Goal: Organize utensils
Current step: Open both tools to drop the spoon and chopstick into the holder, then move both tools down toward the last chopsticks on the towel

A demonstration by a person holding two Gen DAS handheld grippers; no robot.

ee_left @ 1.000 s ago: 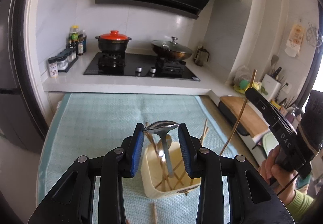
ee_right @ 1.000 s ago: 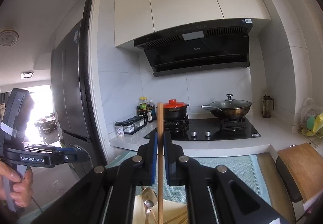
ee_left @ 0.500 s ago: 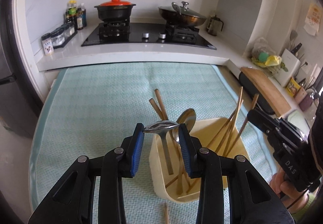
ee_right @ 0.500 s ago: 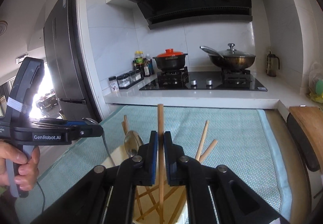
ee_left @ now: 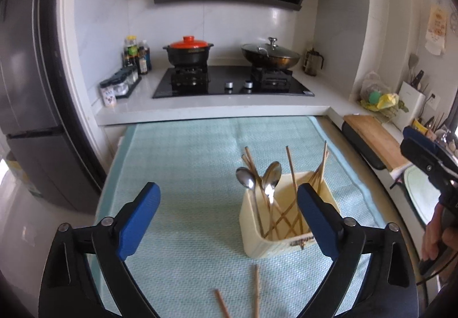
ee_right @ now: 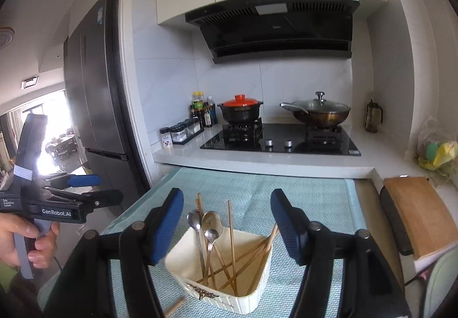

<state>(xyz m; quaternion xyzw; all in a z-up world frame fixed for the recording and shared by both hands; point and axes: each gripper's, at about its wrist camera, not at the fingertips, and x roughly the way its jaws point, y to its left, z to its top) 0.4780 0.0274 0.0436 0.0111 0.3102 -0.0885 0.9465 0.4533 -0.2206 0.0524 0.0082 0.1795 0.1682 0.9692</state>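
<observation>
Jaws spread wide and holding nothing, the left gripper [ee_left: 228, 210] is hovering level over the surface [ee_left: 177, 175], which is wearing a pale green, finely woven mat. The right gripper [ee_right: 227, 220] is likewise gaping empty, tilting down above the cream plastic holder [ee_right: 259, 296], a squarish tub with ribbed walls. Three polished metal spoons [ee_right: 212, 222] are standing in its left side, bowls up, handles slanting down into the tub. Thin wooden chopsticks [ee_right: 232, 237] are leaning beside them, criss-crossing, tips mostly pointing up and outward toward the stove. Two more loose chopsticks [ee_left: 256, 290] are lying flat on the mat just in front of the holder, long axes running roughly toward the camera; their near ends are cut off, so their full length is unclear.
</observation>
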